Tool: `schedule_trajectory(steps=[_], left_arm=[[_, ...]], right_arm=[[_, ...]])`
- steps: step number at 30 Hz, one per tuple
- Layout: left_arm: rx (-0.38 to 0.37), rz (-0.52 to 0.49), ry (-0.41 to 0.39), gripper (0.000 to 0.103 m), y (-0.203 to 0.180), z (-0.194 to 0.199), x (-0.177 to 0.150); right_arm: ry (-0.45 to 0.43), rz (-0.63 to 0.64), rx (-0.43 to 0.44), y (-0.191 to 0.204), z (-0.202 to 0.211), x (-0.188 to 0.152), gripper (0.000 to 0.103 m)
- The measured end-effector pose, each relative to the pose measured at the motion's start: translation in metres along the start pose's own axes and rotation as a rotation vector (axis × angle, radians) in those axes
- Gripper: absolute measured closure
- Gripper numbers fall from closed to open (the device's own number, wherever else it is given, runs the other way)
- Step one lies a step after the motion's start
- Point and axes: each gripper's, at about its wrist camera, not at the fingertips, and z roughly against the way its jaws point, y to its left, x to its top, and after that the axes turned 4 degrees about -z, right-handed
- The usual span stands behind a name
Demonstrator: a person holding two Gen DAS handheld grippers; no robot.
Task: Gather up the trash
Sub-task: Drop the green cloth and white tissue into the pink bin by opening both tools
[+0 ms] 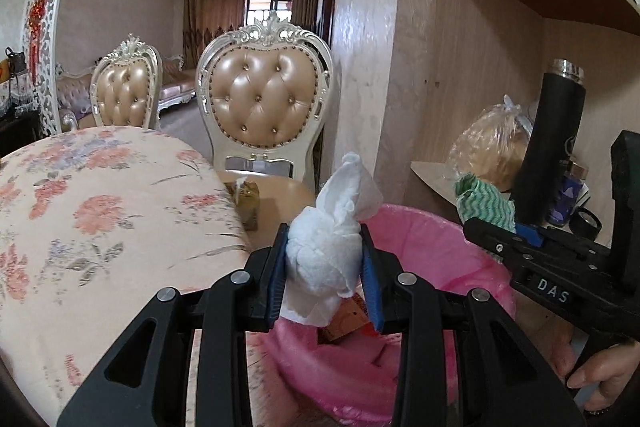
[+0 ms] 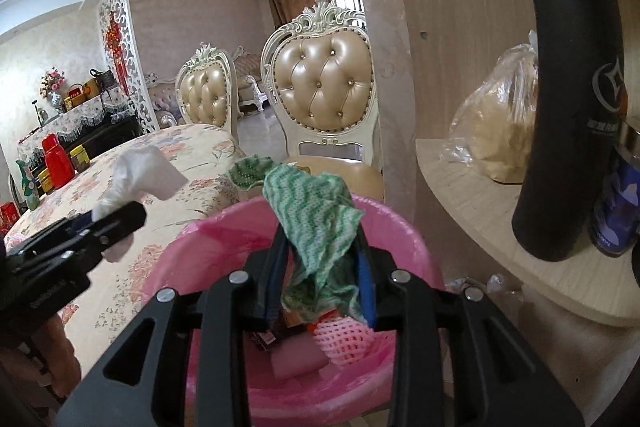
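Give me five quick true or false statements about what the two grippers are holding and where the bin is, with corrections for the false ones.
1. The left gripper is clamped on a white tissue wad. True.
2. The right gripper has a red bottle between its fingers. False: a green patterned cloth hangs there.
3. The bin liner is pink. True.
4. The bin is empty. False: a pink foam net and other scraps lie inside.
5. The black flask lies on its side on the floral table. False: it stands on the wooden shelf.
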Motion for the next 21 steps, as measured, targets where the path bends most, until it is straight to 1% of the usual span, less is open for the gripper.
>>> schedule_trajectory(steps=[2,3,4,5,6,8,9,10,11,12,14,15,16,17,19,20,21], left_arm=[[-0.023,0.003,0.013,0.070,-0.002,-0.009,0.000],[-0.025,0.008,0.017,0.070,-0.003,-0.013,0.000],[-0.034,0.013,0.022,0.069,-0.003,-0.017,0.000],[-0.050,0.020,0.031,0.068,-0.003,-0.020,-0.001],[-0.052,0.026,0.044,0.066,-0.002,-0.024,-0.002],[-0.048,0.054,0.045,0.053,0.004,-0.024,-0.003],[-0.059,0.077,0.035,0.031,0.008,-0.022,-0.004],[-0.069,0.103,0.021,0.015,0.013,-0.018,-0.004],[-0.064,0.142,-0.006,0.015,0.020,-0.012,-0.005],[-0.053,0.157,-0.011,0.015,0.023,-0.008,-0.004],[-0.035,0.162,-0.008,0.015,0.031,0.000,-0.002],[-0.010,0.157,-0.018,0.014,0.036,0.008,-0.001],[0.019,0.148,-0.026,0.013,0.039,0.015,-0.001],[0.067,0.128,-0.031,0.012,0.045,0.026,-0.001],[0.129,0.097,-0.036,0.010,0.053,0.043,-0.002],[0.181,0.074,-0.046,0.010,0.060,0.058,-0.004],[0.214,0.061,-0.051,0.010,0.066,0.068,-0.006]], right_arm=[[0.007,-0.004,0.008,-0.001,-0.002,0.000,0.066],[0.003,-0.007,0.010,-0.002,-0.003,0.001,0.063],[-0.001,-0.010,0.011,-0.004,-0.003,0.002,0.054],[-0.005,-0.014,0.015,-0.004,-0.002,0.003,0.049],[-0.011,-0.020,0.017,-0.004,-0.001,0.003,0.048],[-0.023,-0.026,0.015,-0.006,0.004,0.006,0.047],[-0.029,-0.027,0.014,-0.005,0.006,0.006,0.047],[-0.038,-0.029,0.011,-0.005,0.010,0.007,0.047],[-0.046,-0.030,0.008,-0.005,0.015,0.009,0.047],[-0.050,-0.031,0.005,-0.005,0.017,0.009,0.046],[-0.059,-0.033,0.002,-0.003,0.024,0.010,0.045],[-0.061,-0.033,0.003,-0.002,0.026,0.010,0.045],[-0.063,-0.027,0.005,0.000,0.030,0.009,0.045],[-0.063,-0.021,0.006,0.002,0.034,0.008,0.044],[-0.059,-0.005,0.017,0.012,0.038,0.006,0.040],[-0.057,0.004,0.025,0.019,0.039,0.005,0.039],[-0.052,0.018,0.041,0.030,0.039,0.004,0.039]])
